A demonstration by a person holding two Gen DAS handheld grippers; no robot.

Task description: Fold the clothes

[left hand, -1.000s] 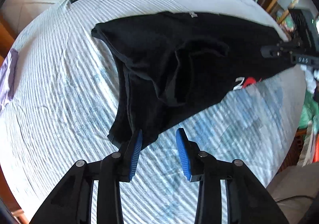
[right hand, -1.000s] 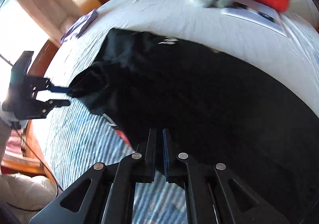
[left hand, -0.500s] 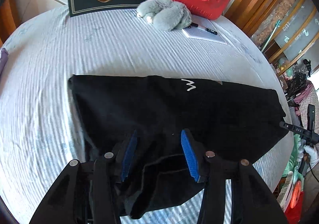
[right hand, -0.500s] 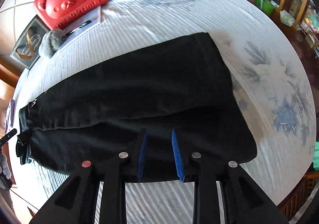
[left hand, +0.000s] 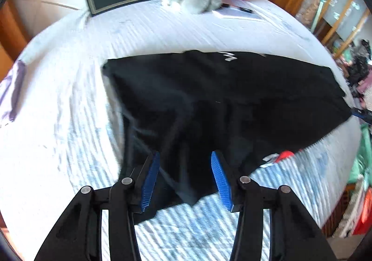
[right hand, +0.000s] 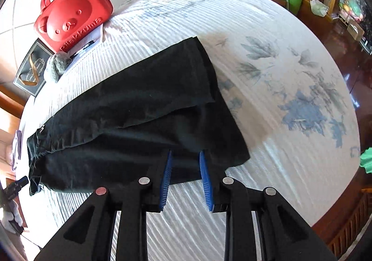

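Black garment (right hand: 130,121) lies spread on the striped sheet (right hand: 267,28) of the bed, already doubled once lengthwise: an upper layer overlaps a lower one, w/ the fold line running lower left to upper right in the right wrist view. Long axis runs the same way, from the bunched end at lower left of that frame to the squared end at centre right.

Right gripper (right hand: 185,177) sits at the near long edge, toward the squared end; jaws spread, blue pads either side of the hem, nothing pinched. Cloth lies straight ahead of them and a bit left.

Left gripper (left hand: 186,179) is at the other end, over a loose hanging corner of the garment (left hand: 220,103) at bottom centre of its frame; jaws spread wide, cloth between but not clamped. View is motion-blurred, so contact w/ the pads can't be judged. Red-and-white print (left hand: 279,156) peeks from under the edge, lower right.

Judgement: each gripper is nearer its own end, so next fold prob. goes across the long axis, end to end, or takes the near edge away from the jaws. Bear case (right hand: 72,21), grey plush (right hand: 57,68) and dark bag (right hand: 32,70) sit well apart at upper left, out of the way.
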